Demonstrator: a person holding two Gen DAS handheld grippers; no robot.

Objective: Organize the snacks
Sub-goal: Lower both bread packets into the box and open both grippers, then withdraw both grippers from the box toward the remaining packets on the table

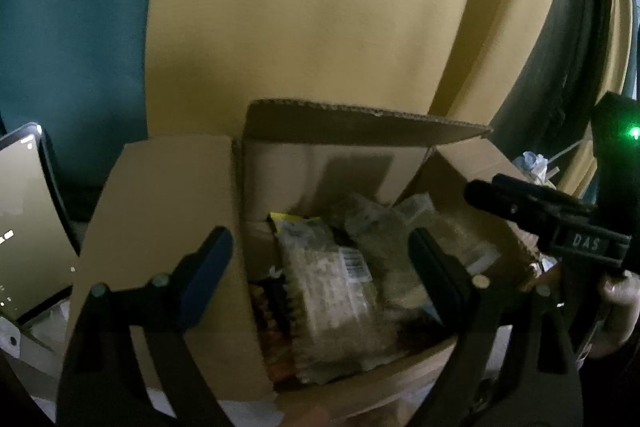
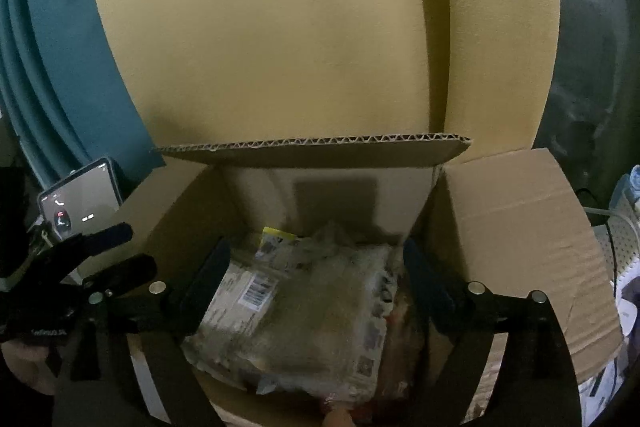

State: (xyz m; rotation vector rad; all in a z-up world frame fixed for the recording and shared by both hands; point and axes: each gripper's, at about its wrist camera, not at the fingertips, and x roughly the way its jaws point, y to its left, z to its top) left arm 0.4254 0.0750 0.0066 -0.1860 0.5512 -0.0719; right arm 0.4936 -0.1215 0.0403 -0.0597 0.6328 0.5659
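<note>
Left wrist view. Left gripper [image 1: 320, 263], black frame with blue-faced pads, jaws spread wide, nothing pinched. It hangs above the open brown corrugated cardboard box [image 1: 288, 171]. One finger [image 1: 208, 263] sits over the box's left side flap [image 1: 160, 227], the other over the packets inside. Risk: if the gripper descends on this line, the left finger would likely catch that flap and push or tip the box rather than enter it. The right gripper [image 1: 532, 211] shows at the right edge, with the person's hand [image 1: 616, 311] on its handle; the two tools are near each other over one narrow opening, so a clash is possible. Contents: several clear crinkly plastic snack packets [image 1: 336, 291], one with a yellow top edge and a white barcode label, lying loosely overlapped. Something orange-red shows underneath; too dim to identify.

Right wrist view. Right gripper [image 2: 316, 279], jaws also spread, empty, both fingers inside the box walls above the packets. The snack packets [image 2: 312, 307] fill most of the box floor, in a slumped pile. Risk: the film looks slippery and loose; a shallow pinch would probably take only a fold, or lift two packets together. The rear flap [image 2: 312, 147] stands up, and the right flap [image 2: 520, 247] splays outward; neither blocks access. A lit phone screen [image 2: 80, 195] stands left of the box, beside the left gripper [image 2: 96, 255].
</note>
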